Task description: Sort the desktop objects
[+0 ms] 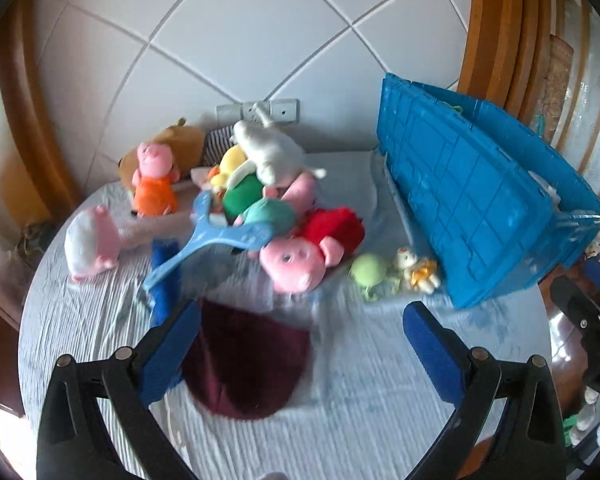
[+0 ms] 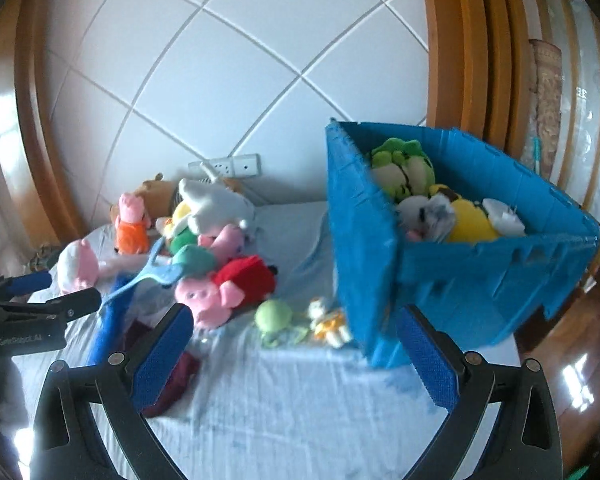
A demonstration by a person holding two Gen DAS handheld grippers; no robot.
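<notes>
Both the left gripper (image 1: 300, 340) and the right gripper (image 2: 292, 356) are spread wide and hold nothing, while the dark red plush (image 1: 246, 368), lying on the table cloth (image 1: 360, 420) near the blue crate (image 2: 460, 280), looks soft and light, so pinching its thick middle seems best

Left hand-held gripper (image 1: 300, 344) open above maroon cloth (image 1: 246, 364).

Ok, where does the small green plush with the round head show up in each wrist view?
Left wrist view: small green plush lies right of centre on the cloth, beside the yellow-white toy.
Right wrist view: just below centre, left of that toy.
Shared landmark: the blue crate, to its right.
</notes>
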